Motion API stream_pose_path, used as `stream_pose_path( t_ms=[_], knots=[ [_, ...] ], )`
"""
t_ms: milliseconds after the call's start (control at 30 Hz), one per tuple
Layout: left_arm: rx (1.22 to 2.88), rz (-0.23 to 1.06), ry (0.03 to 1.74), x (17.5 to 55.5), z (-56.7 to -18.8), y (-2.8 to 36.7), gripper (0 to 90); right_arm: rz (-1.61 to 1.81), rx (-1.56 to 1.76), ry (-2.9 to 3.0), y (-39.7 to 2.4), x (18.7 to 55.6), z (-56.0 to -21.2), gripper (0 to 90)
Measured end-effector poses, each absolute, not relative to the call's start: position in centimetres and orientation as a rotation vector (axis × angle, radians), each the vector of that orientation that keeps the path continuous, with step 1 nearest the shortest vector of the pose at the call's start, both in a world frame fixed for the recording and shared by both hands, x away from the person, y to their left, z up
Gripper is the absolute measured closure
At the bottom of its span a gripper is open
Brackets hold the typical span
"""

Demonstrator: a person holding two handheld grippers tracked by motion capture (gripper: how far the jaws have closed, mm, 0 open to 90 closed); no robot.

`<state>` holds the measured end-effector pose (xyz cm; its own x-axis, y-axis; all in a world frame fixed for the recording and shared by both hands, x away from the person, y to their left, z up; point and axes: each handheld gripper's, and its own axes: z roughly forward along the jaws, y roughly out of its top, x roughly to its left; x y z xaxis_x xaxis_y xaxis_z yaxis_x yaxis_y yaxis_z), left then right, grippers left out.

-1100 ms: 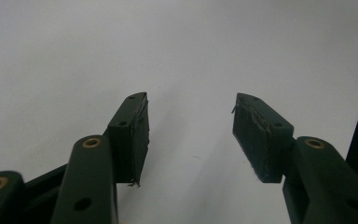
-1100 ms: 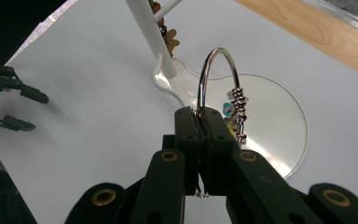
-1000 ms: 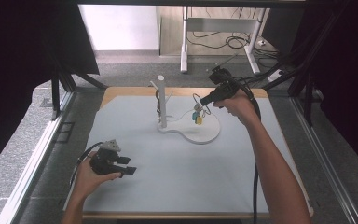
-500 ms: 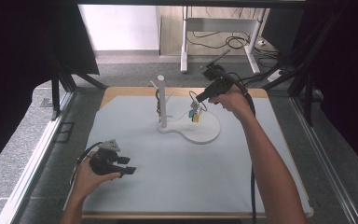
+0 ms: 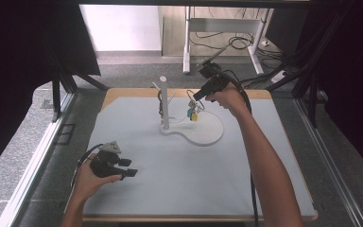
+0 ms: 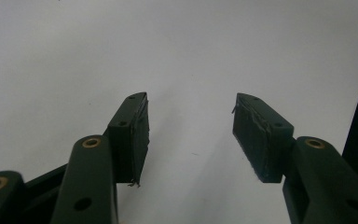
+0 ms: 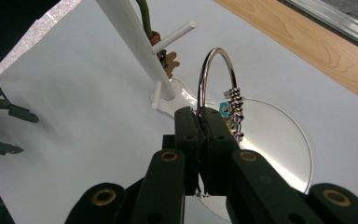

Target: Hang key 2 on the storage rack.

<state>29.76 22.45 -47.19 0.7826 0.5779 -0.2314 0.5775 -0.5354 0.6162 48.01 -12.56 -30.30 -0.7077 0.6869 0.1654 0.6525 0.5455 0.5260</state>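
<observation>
Key ring [image 7: 216, 74] pinched in raised right tool [image 7: 199, 122] — arm outstretched.

Before you, a pale mat [image 5: 184, 165] covers the wooden worktop [image 5: 260, 94], ringed by grey speckled floor [image 5: 14, 156]. Black curtains [image 5: 23, 47] hang at both sides. Beyond, a white-legged desk [image 5: 227, 23] stands over tangled cables [image 5: 238, 43] beside a bright white wall [image 5: 123, 23].

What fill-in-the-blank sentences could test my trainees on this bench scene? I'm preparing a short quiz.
1. The right claw is shut on a metal ____.
2. The left claw rests near the table's front-left with its jaws ____.
3. The white stand has a round base and an upright ____.
4. The key ring hangs ____ the stand's base.

Missing words: key ring; open; post; above
</observation>
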Motion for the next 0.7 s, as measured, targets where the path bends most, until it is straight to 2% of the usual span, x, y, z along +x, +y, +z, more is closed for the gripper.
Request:
stream_pose_path(
  t_ms=[700],
  knots=[
    [2.256,-0.001,0.855,29.7,-47.2,22.5,45.9,0.900,1.184,2.712,-10.1,50.2,-31.2,86.9]
  ],
)
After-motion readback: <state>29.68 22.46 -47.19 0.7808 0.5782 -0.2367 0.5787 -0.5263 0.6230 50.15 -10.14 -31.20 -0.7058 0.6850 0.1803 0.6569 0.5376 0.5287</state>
